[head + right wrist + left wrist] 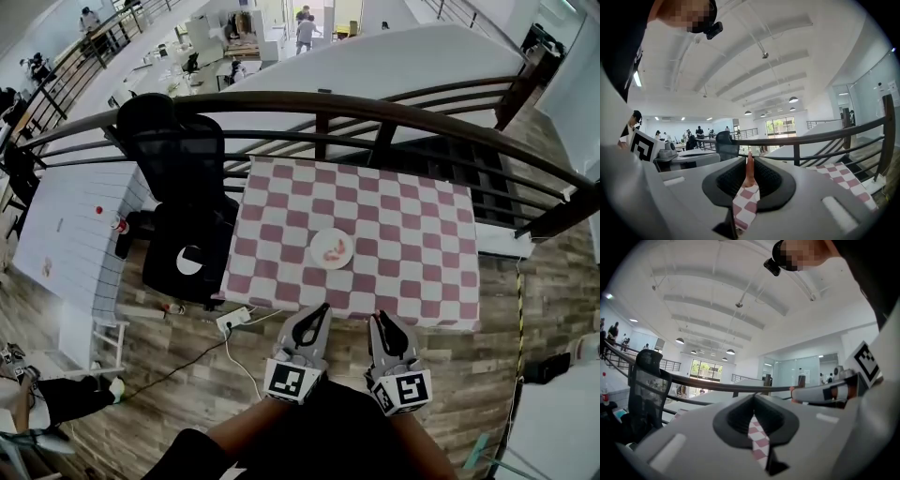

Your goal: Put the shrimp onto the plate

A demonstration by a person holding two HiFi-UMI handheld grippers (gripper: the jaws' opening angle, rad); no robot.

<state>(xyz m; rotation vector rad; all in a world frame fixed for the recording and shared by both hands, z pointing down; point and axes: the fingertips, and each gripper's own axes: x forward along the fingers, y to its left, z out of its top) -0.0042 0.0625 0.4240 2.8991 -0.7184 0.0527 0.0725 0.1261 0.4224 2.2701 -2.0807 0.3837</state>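
Right gripper (381,318) pinches a shrimp (749,168), left gripper (322,309) closed empty, both short of the plate (346,245)

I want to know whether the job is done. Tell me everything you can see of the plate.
The plate is small, round and white. It lies flat on the pink-and-white checked tablecloth, near the table's middle. Pinkish pieces, apparently shrimp, lie on it, too small to count. Nothing else touches it: the left gripper and right gripper are short of the table's near edge.
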